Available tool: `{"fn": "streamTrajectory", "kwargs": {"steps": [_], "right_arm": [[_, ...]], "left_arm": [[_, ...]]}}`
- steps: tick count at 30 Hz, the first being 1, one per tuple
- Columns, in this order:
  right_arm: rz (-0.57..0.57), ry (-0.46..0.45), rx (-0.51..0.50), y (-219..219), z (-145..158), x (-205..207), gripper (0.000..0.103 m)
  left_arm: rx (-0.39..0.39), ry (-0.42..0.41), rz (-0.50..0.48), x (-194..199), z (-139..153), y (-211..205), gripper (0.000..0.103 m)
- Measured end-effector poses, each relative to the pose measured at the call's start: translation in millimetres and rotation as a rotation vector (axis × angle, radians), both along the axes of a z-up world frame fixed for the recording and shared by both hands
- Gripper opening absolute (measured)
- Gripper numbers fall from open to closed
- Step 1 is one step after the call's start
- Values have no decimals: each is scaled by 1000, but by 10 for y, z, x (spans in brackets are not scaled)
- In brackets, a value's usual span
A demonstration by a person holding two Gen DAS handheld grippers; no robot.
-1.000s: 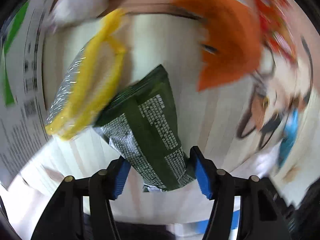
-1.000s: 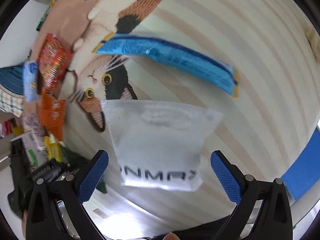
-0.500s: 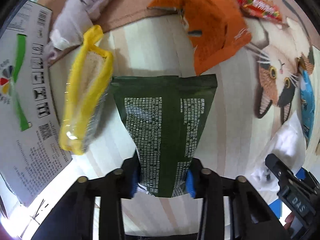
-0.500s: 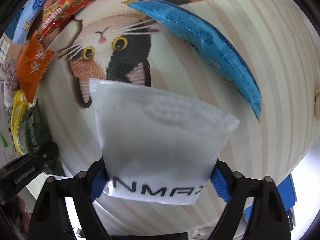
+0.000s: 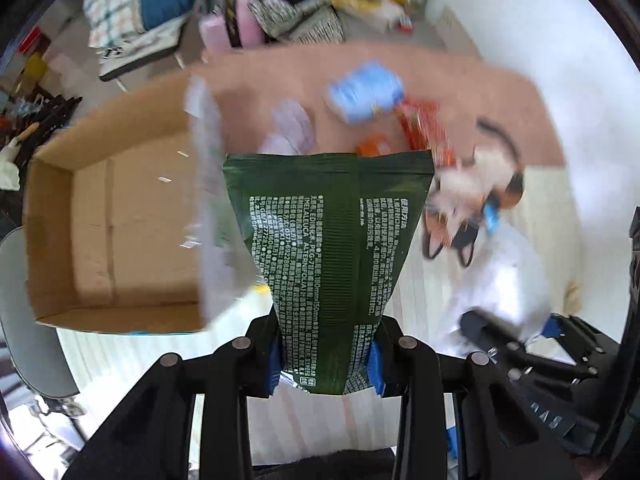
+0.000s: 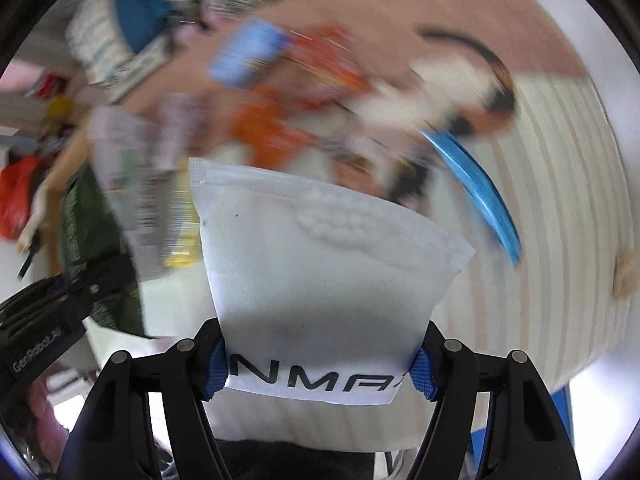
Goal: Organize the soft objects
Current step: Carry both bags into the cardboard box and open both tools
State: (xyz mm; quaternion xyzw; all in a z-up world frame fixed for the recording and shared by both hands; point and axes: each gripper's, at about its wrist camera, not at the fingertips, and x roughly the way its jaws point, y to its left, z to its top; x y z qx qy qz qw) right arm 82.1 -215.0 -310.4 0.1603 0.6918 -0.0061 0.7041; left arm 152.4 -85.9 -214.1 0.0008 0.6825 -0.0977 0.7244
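Note:
My left gripper (image 5: 325, 362) is shut on a dark green packet (image 5: 329, 248) with white print and holds it lifted above the mat, just right of an open cardboard box (image 5: 60, 248). My right gripper (image 6: 319, 364) is shut on a white pouch (image 6: 320, 280) with black letters, also lifted. The green packet (image 6: 86, 232) and the left gripper (image 6: 48, 320) show at the left of the right wrist view. The right gripper (image 5: 540, 356) and its white pouch (image 5: 504, 280) show at the lower right of the left wrist view.
A striped cat-pattern mat (image 6: 560, 240) holds a long blue packet (image 6: 476, 192), an orange packet (image 6: 264, 132), a red snack bag (image 5: 424, 128), a light blue pack (image 5: 364, 96) and a pale cloth (image 5: 288, 132). Clutter lies beyond the mat at the back.
Both grippers have lifted their packets off the mat and tilted up. The open cardboard box has come into the left wrist view.

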Motion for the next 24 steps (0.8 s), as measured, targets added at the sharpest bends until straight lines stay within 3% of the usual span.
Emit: {"fn": "streamTrajectory", "kwargs": {"steps": [1,2,4,5,6,7,10,13,16,24], "right_arm": [[18,-18,12,-295,311,163,73],[52,-56,33,-48,510,226,73],[97,-91,63,-23,858,469,73],[120,-110,90,77,1001,575,73],[150,-117,111,190,1103,697,73],[165,-118,121,292,1104,876,73],[216,-116,130,915,1200,1243,73],[242,-91,116,1392,1064,1556,73],[267,-35,86,1897,739,1901,73],[303,76,-24,2597,-105,2459,73]], "left_arm": [[-7,-9,13,103,46,182,30],[-14,-16,26,182,140,280,30],[-29,-18,52,344,283,580,30],[-26,-18,67,471,223,651,30],[-21,-16,79,559,180,792,30],[-16,-15,99,828,-88,740,30],[3,21,147,1201,-199,1183,30],[-29,107,194,1584,-373,1649,30],[-47,183,203,1862,-655,1963,30],[-60,321,149,2456,-1375,2262,30]]}}
